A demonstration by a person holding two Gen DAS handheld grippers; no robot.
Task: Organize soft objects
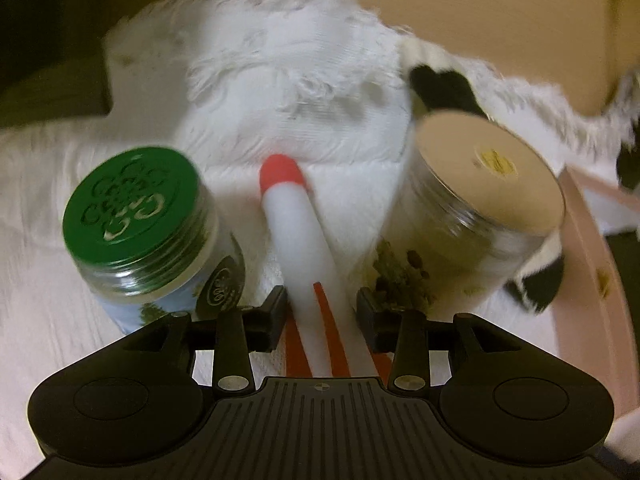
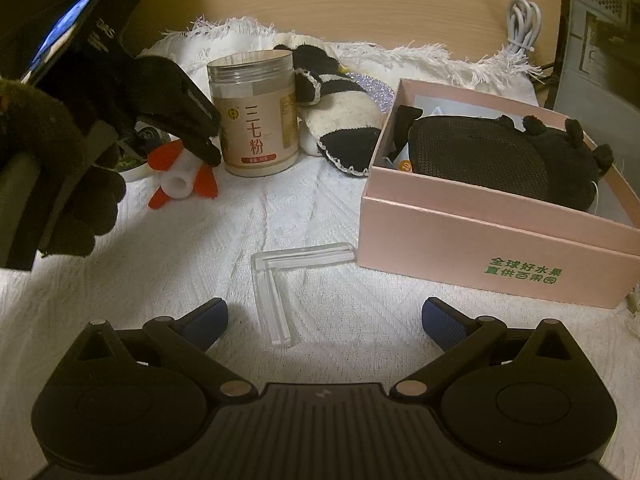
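White cloth (image 2: 320,216) covers the table, fringe along its far edge. At the cloth's right edge sits the pink box (image 2: 492,248), a black plush toy (image 2: 520,160) lying inside it. Just left of the box, toward the far edge, a black-and-white plush (image 2: 344,120) lies on the cloth beside the tan jar (image 2: 256,120). A green-lidded jar (image 1: 136,204) stands left of the foam rocket (image 1: 296,232). Left gripper (image 1: 322,312) over the rocket, jaws parted on either side of its body, pads not pressing. Right gripper (image 2: 324,320) spread wide, holding nothing, above the clear L-shaped piece (image 2: 272,292) near the cloth's near edge.
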